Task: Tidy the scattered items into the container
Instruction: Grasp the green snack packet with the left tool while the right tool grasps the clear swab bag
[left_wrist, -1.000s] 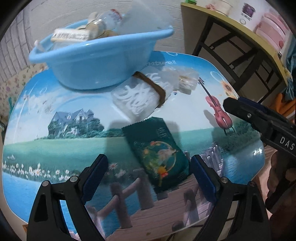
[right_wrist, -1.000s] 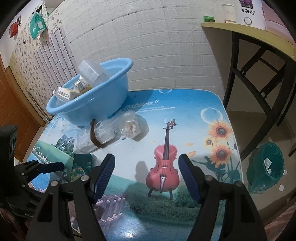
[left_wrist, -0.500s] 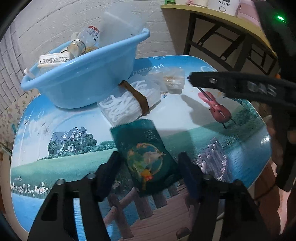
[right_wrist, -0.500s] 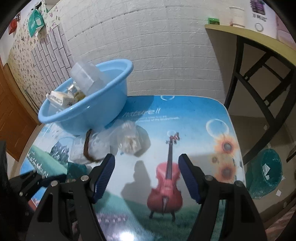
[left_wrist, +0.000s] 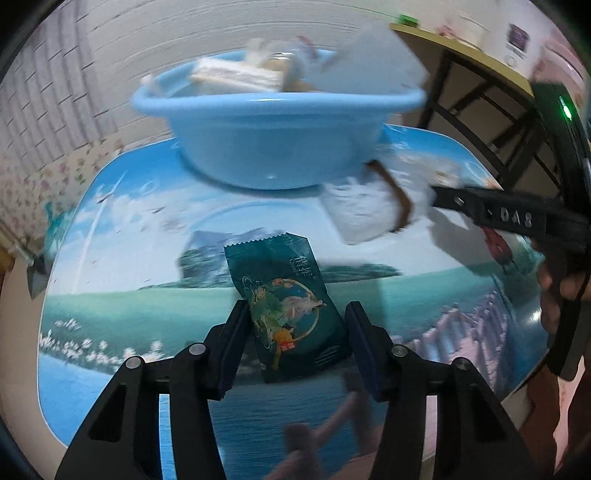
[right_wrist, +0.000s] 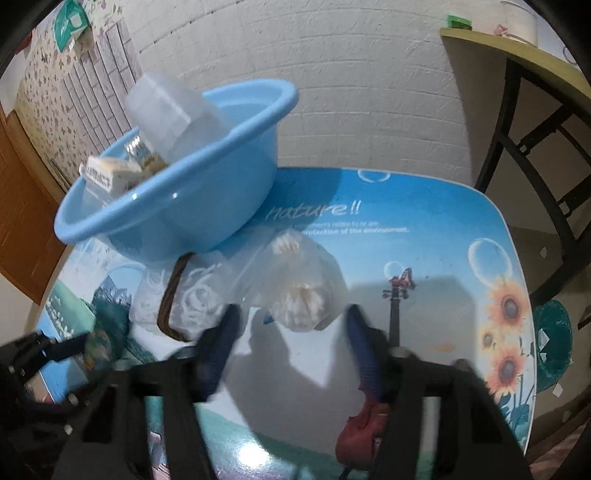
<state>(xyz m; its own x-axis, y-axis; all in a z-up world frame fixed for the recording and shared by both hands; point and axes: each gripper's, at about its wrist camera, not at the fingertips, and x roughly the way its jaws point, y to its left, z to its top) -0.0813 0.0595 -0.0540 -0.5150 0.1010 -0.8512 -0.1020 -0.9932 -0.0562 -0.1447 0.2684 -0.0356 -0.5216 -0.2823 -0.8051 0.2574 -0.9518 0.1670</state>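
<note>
Progress check, taking the blue basin (left_wrist: 277, 136) as my landmark.

Done so far, as I judge it: the basin already holds several things. A clear plastic box (right_wrist: 166, 107), a small white carton (right_wrist: 107, 173) and what looks like a bottle poke above its rim; the left view is too blurred to name more.

Left to do: three items lie on the printed table (right_wrist: 424, 258) outside the basin.
- Dark green snack packet (left_wrist: 286, 306), in front of the basin and well apart from it. My left gripper (left_wrist: 295, 332) has its fingers spread either side of the packet's near end. The left pad seems to touch the packet's edge and the right pad stands just off it, so no pinch yet that I can see.
- Clear pack with a brown band (right_wrist: 181, 299), touching or just beside the basin's front right foot.
- Clear bag of pale pieces (right_wrist: 299, 291), beside that pack, farther from the basin. My right gripper (right_wrist: 291, 343) is spread wide just short of it and holds nothing.

Estimate: roughly past halfway; three transfers remain, the packet probably first.
</note>
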